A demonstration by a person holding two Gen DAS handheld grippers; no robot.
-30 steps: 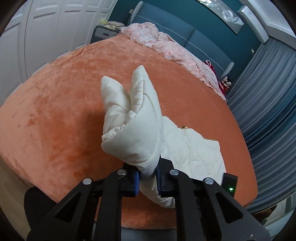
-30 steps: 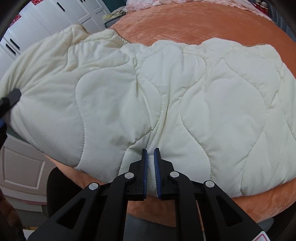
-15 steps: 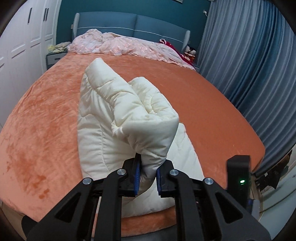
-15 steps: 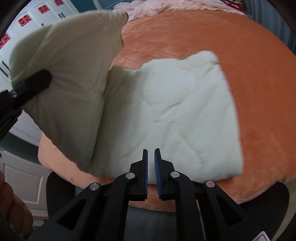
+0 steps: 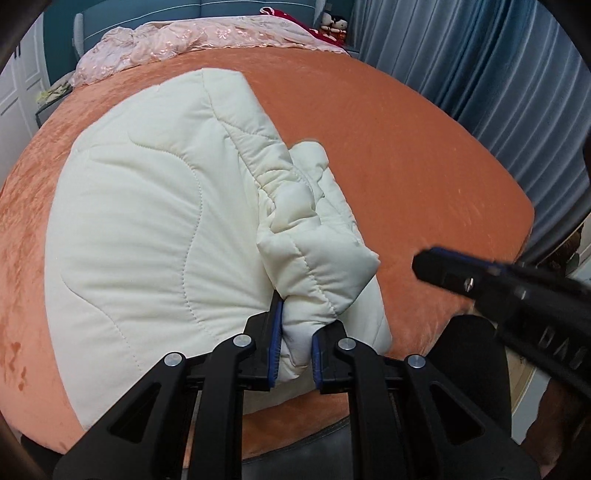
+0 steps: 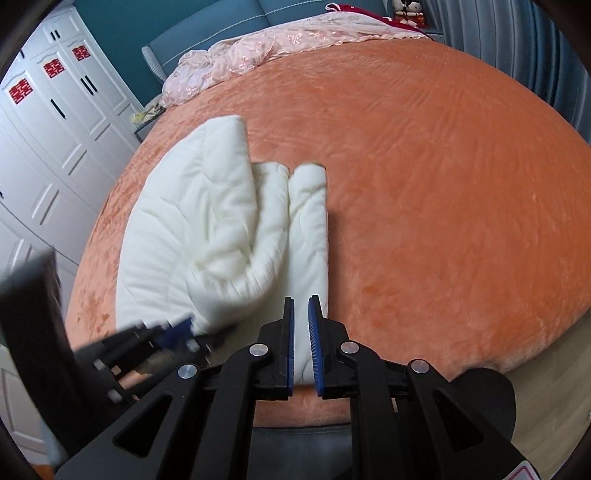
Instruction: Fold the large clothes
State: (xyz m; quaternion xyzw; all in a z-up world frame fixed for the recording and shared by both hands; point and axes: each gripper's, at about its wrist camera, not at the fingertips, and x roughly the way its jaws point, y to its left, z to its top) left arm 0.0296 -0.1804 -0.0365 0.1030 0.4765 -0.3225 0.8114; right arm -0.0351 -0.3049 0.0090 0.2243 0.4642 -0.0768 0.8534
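A cream quilted garment (image 5: pixel 155 229) lies folded on the orange bed (image 5: pixel 406 155). My left gripper (image 5: pixel 294 354) is shut on a bunched edge of it near the bed's front edge, and the folded layer lies over the rest. In the right wrist view the garment (image 6: pixel 221 236) lies left of centre, and the left gripper (image 6: pixel 177 332) shows blurred at its near left corner. My right gripper (image 6: pixel 301 343) is shut with a narrow gap and holds nothing, hovering above the garment's near right edge. It also shows in the left wrist view (image 5: pixel 436 264).
A pink bedspread (image 6: pixel 266 48) is heaped at the head of the bed before a blue headboard (image 6: pixel 221 22). White wardrobes (image 6: pixel 48 140) stand on the left. Blue-grey curtains (image 5: pixel 480 74) hang on the right.
My left gripper has carried the garment's held edge over to the right and down, laying the folded layer onto the rest. My right gripper stays shut and empty and has drawn back.
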